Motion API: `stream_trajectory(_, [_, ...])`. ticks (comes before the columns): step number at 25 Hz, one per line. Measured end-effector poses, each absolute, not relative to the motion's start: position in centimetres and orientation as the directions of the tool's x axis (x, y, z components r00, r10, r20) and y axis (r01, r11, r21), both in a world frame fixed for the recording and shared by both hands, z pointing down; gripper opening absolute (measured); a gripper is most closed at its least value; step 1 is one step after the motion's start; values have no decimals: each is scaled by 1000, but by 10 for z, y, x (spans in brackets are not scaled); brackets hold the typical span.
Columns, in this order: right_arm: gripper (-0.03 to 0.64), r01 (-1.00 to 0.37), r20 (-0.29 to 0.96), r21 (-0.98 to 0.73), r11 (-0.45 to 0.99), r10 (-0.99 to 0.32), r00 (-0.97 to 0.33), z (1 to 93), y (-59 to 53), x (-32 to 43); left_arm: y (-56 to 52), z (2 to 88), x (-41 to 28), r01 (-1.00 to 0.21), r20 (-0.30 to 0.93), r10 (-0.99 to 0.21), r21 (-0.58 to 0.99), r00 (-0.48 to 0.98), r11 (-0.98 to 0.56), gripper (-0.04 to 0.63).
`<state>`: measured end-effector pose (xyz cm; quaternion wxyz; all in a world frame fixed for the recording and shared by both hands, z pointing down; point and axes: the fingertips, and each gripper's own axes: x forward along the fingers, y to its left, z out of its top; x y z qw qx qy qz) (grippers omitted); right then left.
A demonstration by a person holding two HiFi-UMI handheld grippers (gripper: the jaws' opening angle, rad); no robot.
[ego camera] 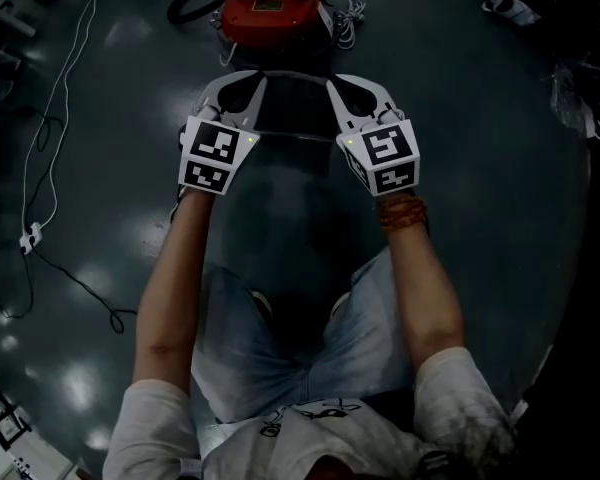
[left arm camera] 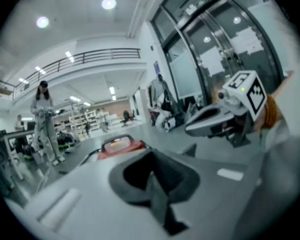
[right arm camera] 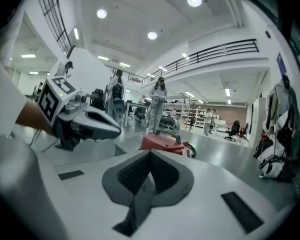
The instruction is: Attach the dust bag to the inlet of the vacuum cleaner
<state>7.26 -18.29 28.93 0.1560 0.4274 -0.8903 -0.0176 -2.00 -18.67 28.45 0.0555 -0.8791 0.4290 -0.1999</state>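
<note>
In the head view the left gripper (ego camera: 248,83) and the right gripper (ego camera: 352,83) are held side by side, and a dark grey dust bag (ego camera: 295,188) spans the gap between them and hangs toward the person's lap. The red vacuum cleaner (ego camera: 270,3) sits on the floor (ego camera: 500,218) just beyond them, apart from the bag. In the left gripper view the jaws are clenched on a thin grey fold of the bag, with the vacuum cleaner far ahead. In the right gripper view the jaws likewise pinch a grey fold, the vacuum cleaner straight beyond. What the bag contains cannot be seen.
</note>
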Motion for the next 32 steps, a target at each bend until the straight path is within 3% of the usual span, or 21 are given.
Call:
stream_trajectory(9, [9,-764,92,0,646,-761,-643,237,-139,31,-146,243,-11,-832,135,-826,-19,548,-555,3])
stream_trajectory(32, [9,-743,56,-74,665,-741,-669,254,-123,19,-136,264,-13,-849,131,-841,15,525,-528,3])
